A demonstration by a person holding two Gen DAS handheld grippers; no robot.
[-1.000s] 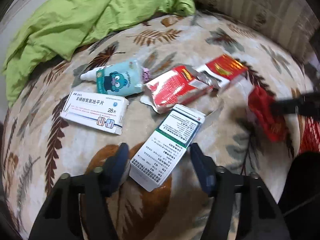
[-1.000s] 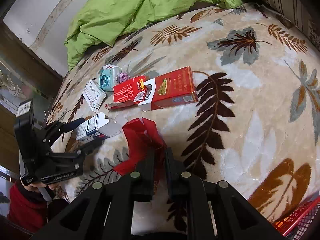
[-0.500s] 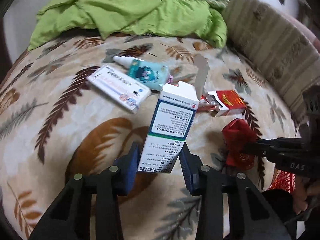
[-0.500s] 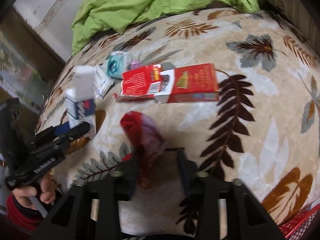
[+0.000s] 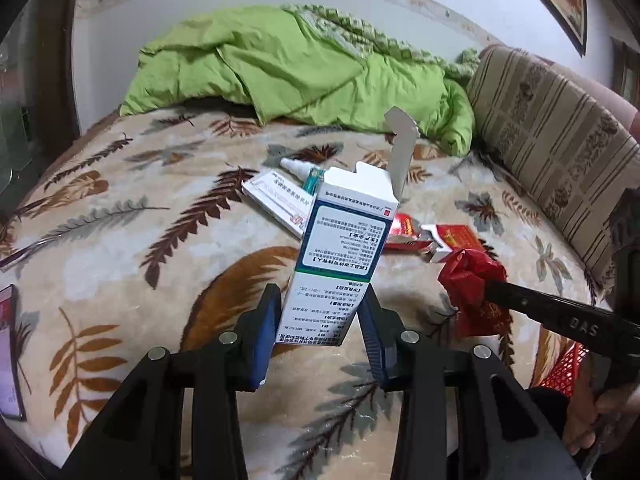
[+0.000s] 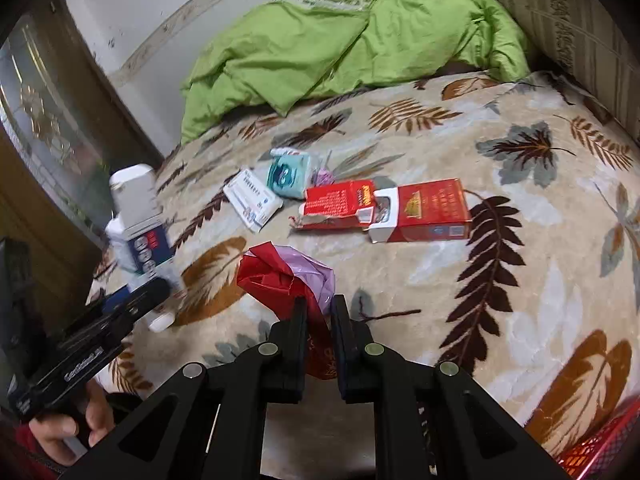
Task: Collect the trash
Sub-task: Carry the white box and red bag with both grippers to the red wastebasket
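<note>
My left gripper (image 5: 320, 312) is shut on a white medicine box (image 5: 340, 248) with its top flap open, held upright above the bed; the box also shows in the right wrist view (image 6: 138, 220). My right gripper (image 6: 319, 312) is shut on a crumpled red wrapper (image 6: 280, 280), lifted off the blanket; the wrapper also shows in the left wrist view (image 5: 472, 284). On the blanket lie two red cigarette packs (image 6: 424, 208), a flat white pill box (image 6: 252, 200) and a teal tube box (image 6: 288, 172).
The leaf-patterned blanket (image 6: 520, 280) covers the bed. A green quilt (image 5: 300, 72) is bunched at the back. A striped cushion (image 5: 560, 152) lines the right side. A red mesh basket (image 6: 600, 448) sits at the bed's near right edge.
My left gripper closed on the white medicine box and lifted it upright off the blanket. My right gripper briefly loosened, then shut again on the red wrapper and raised it.
</note>
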